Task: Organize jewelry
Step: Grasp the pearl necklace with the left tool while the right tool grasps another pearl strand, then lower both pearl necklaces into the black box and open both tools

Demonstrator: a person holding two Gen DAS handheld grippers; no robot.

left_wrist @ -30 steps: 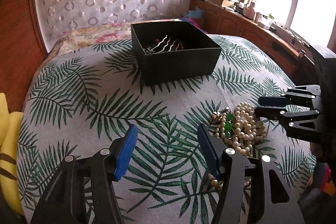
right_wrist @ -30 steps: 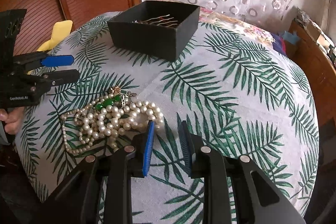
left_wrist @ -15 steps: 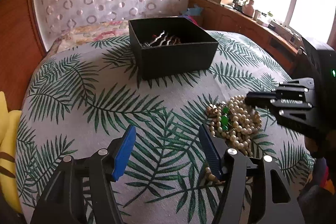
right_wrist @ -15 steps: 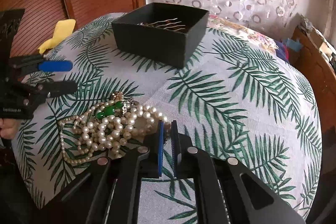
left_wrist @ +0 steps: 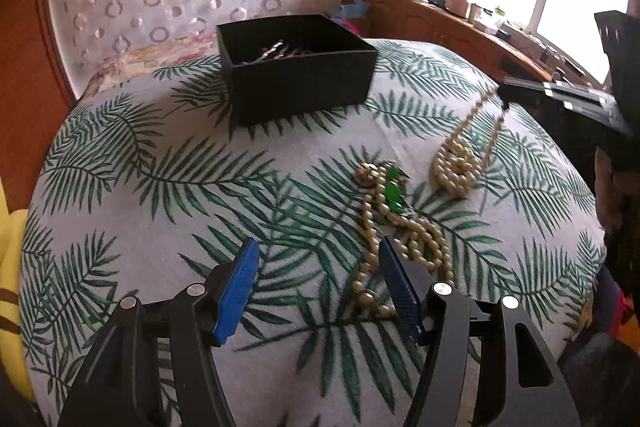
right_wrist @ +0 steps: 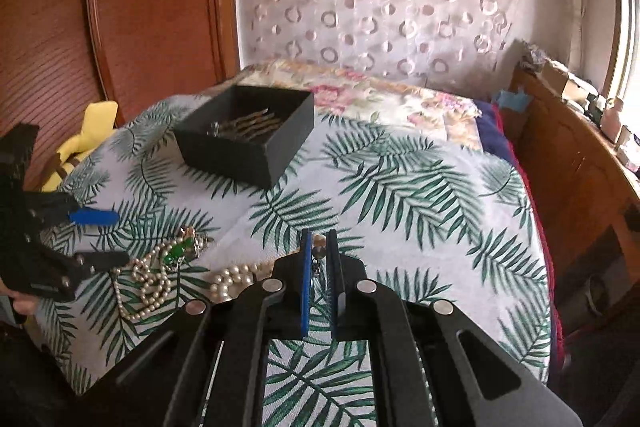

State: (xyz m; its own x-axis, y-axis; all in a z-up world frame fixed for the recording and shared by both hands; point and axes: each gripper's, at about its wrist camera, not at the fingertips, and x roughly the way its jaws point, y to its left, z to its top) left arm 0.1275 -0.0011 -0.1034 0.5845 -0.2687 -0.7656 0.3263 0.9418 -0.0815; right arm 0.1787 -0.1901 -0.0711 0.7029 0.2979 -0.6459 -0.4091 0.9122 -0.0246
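A pile of cream pearl necklaces [left_wrist: 408, 243] with a green-stoned piece [left_wrist: 390, 193] lies on the leaf-print bedspread [left_wrist: 160, 187]. My right gripper [right_wrist: 319, 247] is shut on one pearl strand [right_wrist: 319, 239] and has lifted it; in the left wrist view the strand [left_wrist: 460, 155] hangs from that gripper [left_wrist: 505, 99] with its lower coil on the bed. My left gripper [left_wrist: 318, 257] is open and empty, just left of the pile. The black box [left_wrist: 296, 67] with hairpins inside stands at the far side, also in the right wrist view [right_wrist: 248, 131].
A yellow soft toy [right_wrist: 90, 131] lies at the bed's left edge by the wooden headboard [right_wrist: 152, 7]. A wooden sideboard [left_wrist: 440, 23] with clutter runs under the window. A floral quilt [right_wrist: 380, 99] lies behind the box.
My right gripper has closed on a pearl strand and risen, pulling it up and away from the pile. The pile has spread out. My left gripper stays open.
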